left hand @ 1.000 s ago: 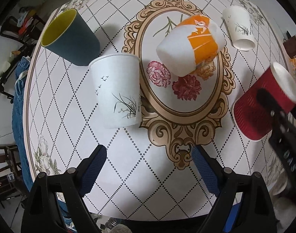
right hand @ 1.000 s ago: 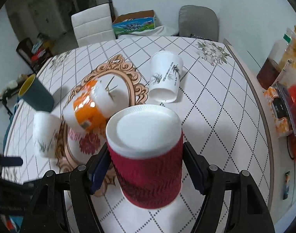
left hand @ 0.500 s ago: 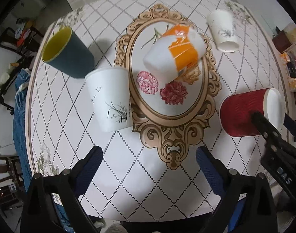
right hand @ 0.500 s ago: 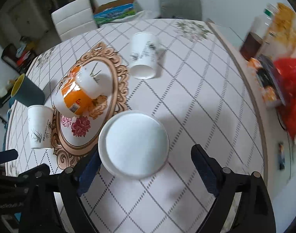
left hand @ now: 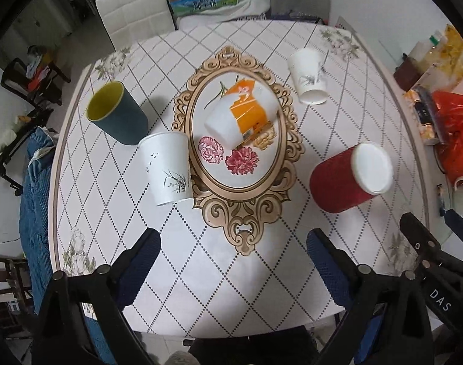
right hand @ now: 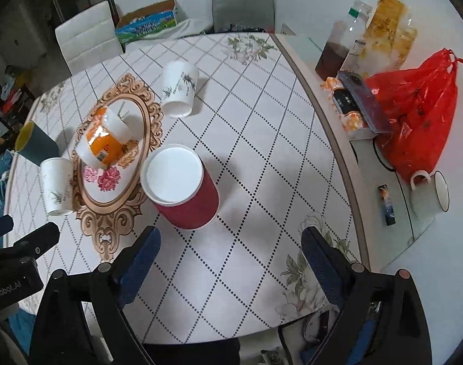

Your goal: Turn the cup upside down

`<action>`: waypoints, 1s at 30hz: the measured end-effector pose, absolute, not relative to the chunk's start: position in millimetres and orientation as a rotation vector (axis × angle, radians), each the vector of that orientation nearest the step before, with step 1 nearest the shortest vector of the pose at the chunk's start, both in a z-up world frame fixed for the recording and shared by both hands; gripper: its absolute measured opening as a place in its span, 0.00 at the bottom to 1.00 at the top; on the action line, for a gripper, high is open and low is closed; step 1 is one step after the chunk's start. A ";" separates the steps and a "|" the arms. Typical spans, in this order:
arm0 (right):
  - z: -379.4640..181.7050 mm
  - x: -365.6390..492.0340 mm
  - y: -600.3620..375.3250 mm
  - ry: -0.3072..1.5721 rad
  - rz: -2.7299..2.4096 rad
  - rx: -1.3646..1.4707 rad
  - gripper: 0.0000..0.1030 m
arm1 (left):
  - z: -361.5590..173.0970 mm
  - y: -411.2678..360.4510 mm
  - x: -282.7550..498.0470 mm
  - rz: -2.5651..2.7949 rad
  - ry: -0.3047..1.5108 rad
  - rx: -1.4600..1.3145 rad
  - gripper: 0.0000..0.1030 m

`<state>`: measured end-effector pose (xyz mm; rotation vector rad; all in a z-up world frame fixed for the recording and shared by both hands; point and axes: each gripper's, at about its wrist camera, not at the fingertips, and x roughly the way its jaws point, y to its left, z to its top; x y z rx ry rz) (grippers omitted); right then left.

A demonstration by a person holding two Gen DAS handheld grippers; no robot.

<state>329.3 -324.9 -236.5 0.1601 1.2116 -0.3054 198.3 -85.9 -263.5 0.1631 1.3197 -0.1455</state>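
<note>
A red ribbed cup (right hand: 186,194) stands upside down on the table, white base up; it also shows in the left wrist view (left hand: 350,179). My right gripper (right hand: 231,258) is open and empty, pulled back above the table's near edge. My left gripper (left hand: 234,261) is open and empty over the near edge. A dark teal cup (left hand: 116,112) with a yellow inside stands upright at the far left. Two white paper cups (left hand: 169,172) (left hand: 307,76) and an orange-and-white cup (left hand: 240,112) stand upside down.
The round table (right hand: 262,140) has a diamond-pattern cloth. To its right a glass side shelf holds a red plastic bag (right hand: 414,115), a bottle (right hand: 338,54), a white mug (right hand: 432,194) and boxes. Chairs (left hand: 134,15) stand behind the table.
My right gripper opened, let go of the red cup on the table and drew back. Both grippers rose and pulled away from the cups.
</note>
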 end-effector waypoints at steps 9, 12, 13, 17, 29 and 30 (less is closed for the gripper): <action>-184.1 295.4 -324.9 1.127 -0.258 0.130 0.93 | -212.1 -88.5 151.3 -0.100 1.210 0.146 0.95; -158.7 278.7 -323.6 1.088 -0.232 0.113 0.93 | -191.7 -87.7 132.4 -0.092 1.173 0.123 0.95; -148.3 271.2 -322.8 1.076 -0.224 0.105 0.93 | -184.3 -87.3 125.9 -0.089 1.159 0.118 0.95; -112.5 245.8 -318.9 1.039 -0.184 0.087 0.93 | -155.1 -82.1 101.7 -0.068 1.108 0.092 0.95; -18.4 174.3 -304.3 0.902 -0.102 0.050 0.96 | -71.3 -65.5 36.9 -0.015 0.974 0.057 0.95; -12.9 170.6 -303.3 0.894 -0.096 0.049 0.96 | -67.8 -64.6 33.3 -0.013 0.970 0.052 0.95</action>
